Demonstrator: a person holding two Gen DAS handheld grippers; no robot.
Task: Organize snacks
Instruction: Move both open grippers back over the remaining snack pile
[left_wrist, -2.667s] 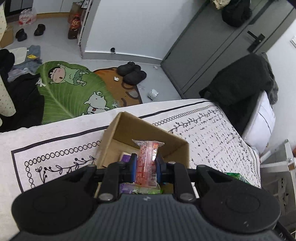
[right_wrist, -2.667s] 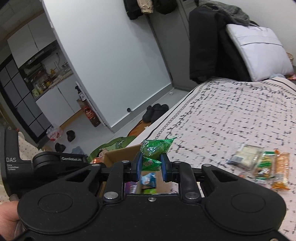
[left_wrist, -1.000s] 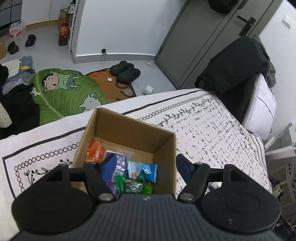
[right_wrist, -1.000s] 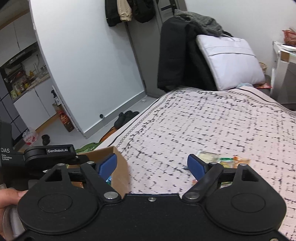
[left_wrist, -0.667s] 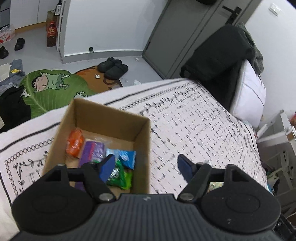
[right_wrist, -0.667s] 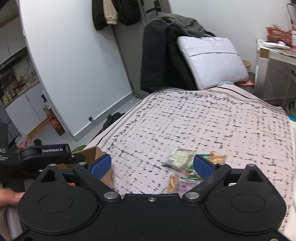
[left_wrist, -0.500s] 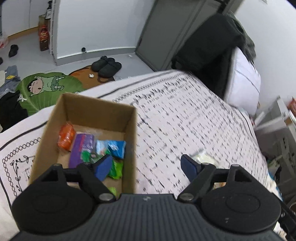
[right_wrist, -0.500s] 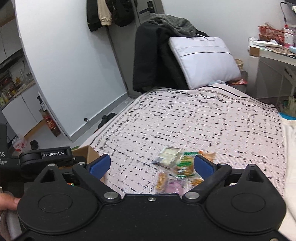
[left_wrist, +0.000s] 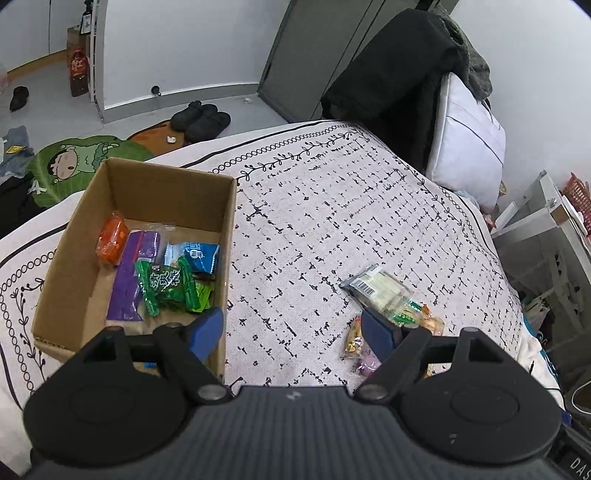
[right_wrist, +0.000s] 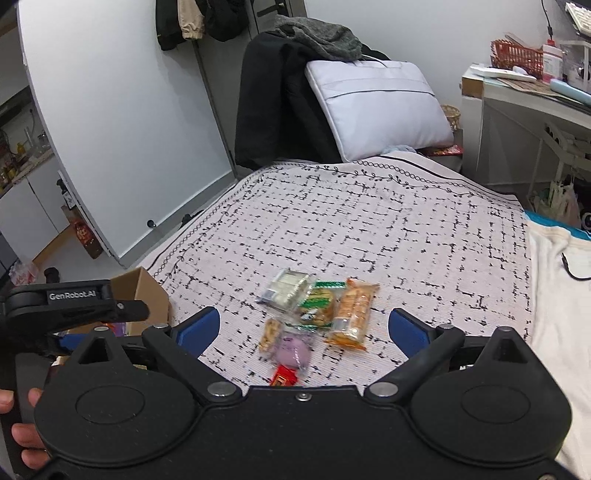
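An open cardboard box sits on the patterned bedspread and holds an orange packet, a purple packet, a blue packet and a green packet. A pile of loose snacks lies on the bed to the box's right; it also shows in the left wrist view. My left gripper is open and empty, above the bed between box and pile. My right gripper is open and empty, just short of the pile. The box corner shows at the left.
A white pillow and a black jacket stand at the head of the bed. A white desk with clutter is at the right. A white cloth lies on the bed's right edge. Slippers and a cartoon mat lie on the floor.
Both grippers let go of their packets, red and green, over the box and opened. Both then swung right from the box toward the loose snack pile.
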